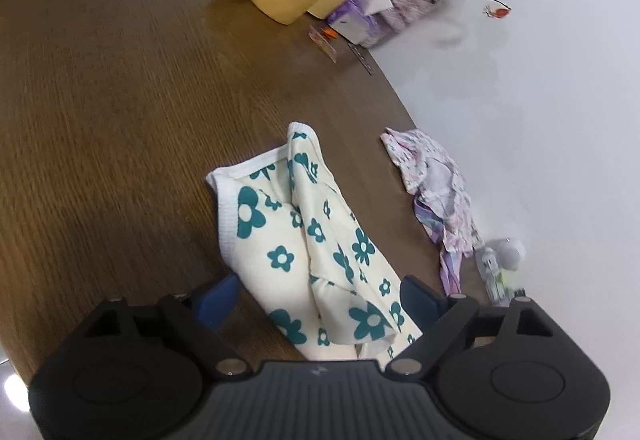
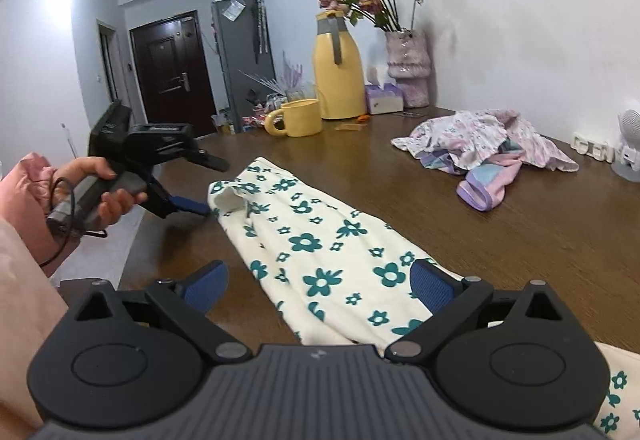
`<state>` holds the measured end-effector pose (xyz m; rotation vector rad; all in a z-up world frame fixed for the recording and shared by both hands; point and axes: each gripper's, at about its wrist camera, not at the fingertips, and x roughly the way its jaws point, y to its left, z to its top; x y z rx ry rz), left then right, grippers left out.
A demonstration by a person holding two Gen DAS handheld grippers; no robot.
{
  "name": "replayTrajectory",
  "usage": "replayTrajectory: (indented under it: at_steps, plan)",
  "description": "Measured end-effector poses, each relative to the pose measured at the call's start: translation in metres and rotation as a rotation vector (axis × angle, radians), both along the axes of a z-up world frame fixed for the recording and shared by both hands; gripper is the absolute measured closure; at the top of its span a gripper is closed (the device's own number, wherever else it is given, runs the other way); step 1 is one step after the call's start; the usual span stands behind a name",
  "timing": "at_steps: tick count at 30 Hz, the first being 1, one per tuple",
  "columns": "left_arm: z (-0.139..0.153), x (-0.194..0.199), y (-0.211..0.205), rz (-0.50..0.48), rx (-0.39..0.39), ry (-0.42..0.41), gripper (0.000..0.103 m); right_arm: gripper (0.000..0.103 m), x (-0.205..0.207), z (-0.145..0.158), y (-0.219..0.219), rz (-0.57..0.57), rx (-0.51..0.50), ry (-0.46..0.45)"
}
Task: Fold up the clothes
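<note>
A cream garment with teal flowers (image 2: 320,252) lies stretched across the brown wooden table (image 2: 540,240); in the left wrist view the same cream garment (image 1: 312,252) looks bunched and creased. My left gripper (image 1: 320,302) is open, its blue pads on either side of the cloth's near end. In the right wrist view a hand holds the left gripper (image 2: 196,195) at the garment's far left corner. My right gripper (image 2: 320,286) is open too, straddling the near part of the garment. A pile of pink and lilac clothes (image 2: 488,151) sits at the right, and the same pile (image 1: 436,191) lies by the table edge.
A yellow thermos jug (image 2: 338,75), a yellow mug (image 2: 298,117), a tissue box (image 2: 384,97) and a pink vase of dried roses (image 2: 410,67) stand at the table's far side against the white wall. A small white fan (image 2: 630,139) sits at the far right.
</note>
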<state>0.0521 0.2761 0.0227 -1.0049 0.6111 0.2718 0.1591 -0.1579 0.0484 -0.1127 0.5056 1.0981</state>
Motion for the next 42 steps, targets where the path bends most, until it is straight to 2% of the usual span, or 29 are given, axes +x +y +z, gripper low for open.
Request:
replayTrajectory:
  at_steps: [2, 5, 7, 10, 12, 16, 18, 20, 21, 22, 26, 27, 29, 30, 33, 34, 35, 37, 39, 42]
  plan:
    - [0.0, 0.002, -0.001, 0.014, 0.011, 0.002, 0.016, 0.004, 0.002, -0.004, 0.004, -0.008, -0.019, 0.009]
    - [-0.001, 0.004, -0.003, 0.029, 0.029, 0.006, 0.024, 0.004, 0.003, -0.006, 0.009, -0.021, -0.042, 0.016]
    - [-0.001, 0.006, -0.004, 0.04, 0.04, 0.01, 0.034, 0.004, 0.003, -0.001, 0.015, -0.015, -0.04, 0.012]
    - [-0.003, 0.003, 0.002, 0.059, 0.046, 0.005, 0.04, 0.005, 0.004, 0.013, 0.036, 0.031, -0.036, -0.012]
    - [-0.003, 0.002, 0.007, 0.067, 0.061, 0.003, 0.04, 0.008, 0.004, 0.021, 0.066, 0.087, -0.058, -0.046]
    - [-0.001, 0.006, 0.018, 0.034, 0.108, 0.009, 0.041, 0.026, 0.003, 0.022, 0.145, 0.191, -0.162, -0.112]
    - [-0.001, 0.011, 0.023, -0.004, 0.13, 0.016, 0.042, 0.028, -0.001, 0.014, 0.187, 0.235, -0.223, -0.153]
    - [-0.001, 0.015, 0.028, -0.045, 0.149, 0.024, 0.054, 0.029, -0.004, 0.006, 0.221, 0.264, -0.277, -0.189]
    - [-0.001, 0.018, 0.03, -0.066, 0.159, 0.027, 0.07, 0.029, -0.005, 0.001, 0.236, 0.276, -0.301, -0.204]
    - [-0.002, 0.019, 0.033, -0.088, 0.16, 0.024, 0.08, 0.029, -0.006, -0.002, 0.251, 0.286, -0.324, -0.217]
    - [-0.002, 0.021, 0.038, -0.145, 0.161, -0.012, 0.089, 0.03, -0.007, -0.011, 0.283, 0.309, -0.389, -0.228]
    - [-0.002, 0.021, 0.039, -0.158, 0.162, -0.022, 0.091, 0.033, -0.008, -0.013, 0.289, 0.314, -0.405, -0.229]
    - [-0.001, 0.022, 0.041, -0.184, 0.164, -0.04, 0.093, 0.044, -0.008, -0.018, 0.297, 0.319, -0.44, -0.224]
    - [-0.001, 0.022, 0.042, -0.197, 0.164, -0.049, 0.093, 0.047, -0.007, -0.02, 0.3, 0.313, -0.452, -0.219]
    - [0.0, 0.022, 0.044, -0.233, 0.164, -0.076, 0.093, 0.066, -0.002, -0.024, 0.305, 0.287, -0.472, -0.202]
    - [0.0, 0.021, 0.044, -0.237, 0.158, -0.08, 0.091, 0.076, 0.001, -0.025, 0.304, 0.276, -0.47, -0.195]
    - [0.0, 0.02, 0.044, -0.238, 0.151, -0.082, 0.088, 0.081, 0.003, -0.024, 0.302, 0.266, -0.464, -0.186]
    - [-0.001, 0.014, 0.047, -0.232, 0.13, -0.082, 0.061, 0.086, 0.008, -0.021, 0.295, 0.247, -0.426, -0.15]
    - [-0.004, 0.006, 0.052, -0.22, 0.088, -0.101, 0.049, 0.09, 0.014, -0.018, 0.289, 0.227, -0.387, -0.115]
    - [-0.011, 0.002, 0.058, -0.214, -0.036, -0.139, 0.043, 0.091, 0.02, -0.011, 0.276, 0.181, -0.308, -0.075]
